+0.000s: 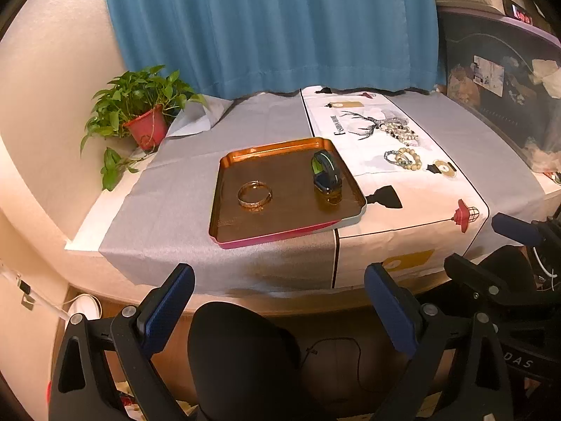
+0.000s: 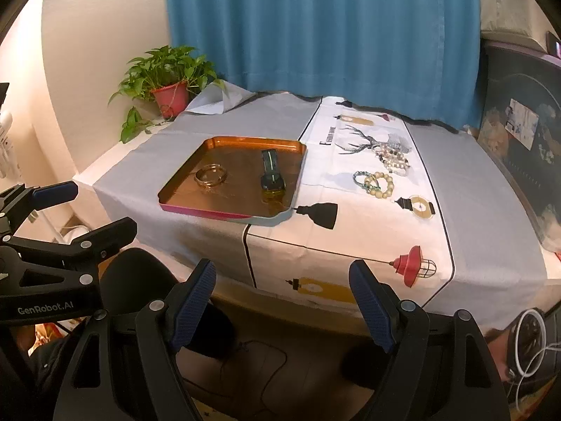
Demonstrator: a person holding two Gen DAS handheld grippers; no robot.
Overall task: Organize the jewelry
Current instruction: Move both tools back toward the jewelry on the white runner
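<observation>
Copper-toned and shallow, the tray [image 1: 224, 175] sat on the grey cloth [image 1: 175, 193] in the left wrist view; a gold bangle [image 1: 255, 195] and a dark watch [image 1: 326, 172] lay inside it, well apart; beaded bracelets [image 1: 403, 158] rested on the printed runner [image 1: 403, 203] beside the tray; the left gripper [image 1: 278, 310] hung before the table edge, jaws spread, nothing between them.

Seen from the right wrist, the right gripper [image 2: 282, 303] was likewise spread and empty; tray [image 2: 182, 179], bangle [image 2: 210, 175], watch [image 2: 271, 172] and bracelets [image 2: 375, 184] lay beyond it; a potted plant [image 2: 168, 80] stood at the far corner.
</observation>
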